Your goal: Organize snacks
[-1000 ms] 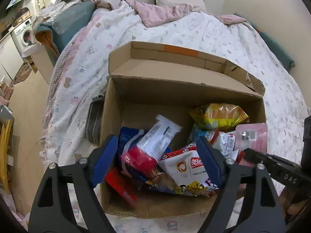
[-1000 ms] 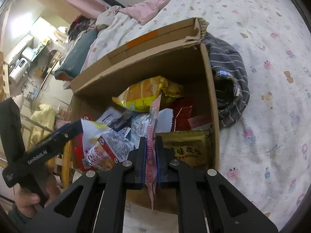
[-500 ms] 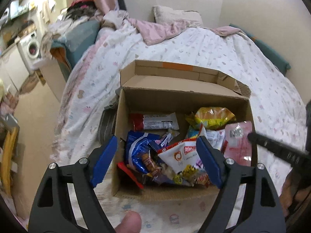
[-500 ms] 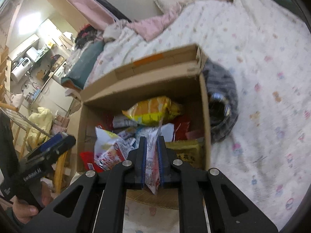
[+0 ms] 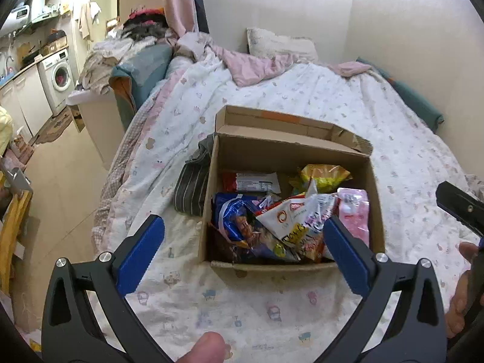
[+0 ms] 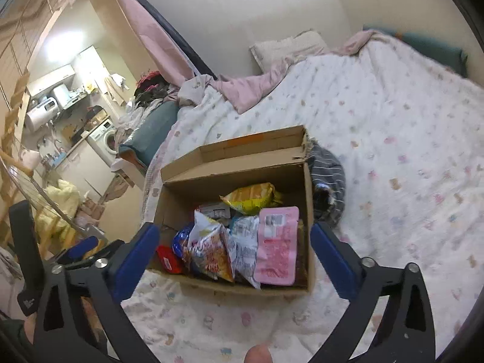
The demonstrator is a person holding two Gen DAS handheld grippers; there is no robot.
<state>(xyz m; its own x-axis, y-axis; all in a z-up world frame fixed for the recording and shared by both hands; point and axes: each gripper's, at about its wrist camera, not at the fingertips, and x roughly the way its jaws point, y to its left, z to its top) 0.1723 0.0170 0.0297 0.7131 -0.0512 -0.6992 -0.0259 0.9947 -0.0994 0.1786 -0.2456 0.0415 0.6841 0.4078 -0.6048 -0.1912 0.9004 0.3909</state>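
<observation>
Hand-held gripper, left point(image 5: 243, 243): jaws just opened wide, empty. Hand-held gripper, right point(image 6: 234, 249): jaws just opened, empty, above bed point(image 6: 393, 157). Cardboard box point(image 6: 307, 211): on bed, snacks inside. Pink packet point(image 6: 276, 242): atop pile. Step: packet dropped off; next needs fresh snack, none visible outside box.

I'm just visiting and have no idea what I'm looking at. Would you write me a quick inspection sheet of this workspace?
Surface: bed with a patterned white quilt.
Job's things: open cardboard box full of snack packets; pink packet on top at its right side, yellow bag at the back.
Clutter: striped cloth beside the box.
Grippers: left claw and right claw open, jaws just opened, nothing between them.
Cables: nothing seen.
Surroundings: washing machine, pillow.
</observation>
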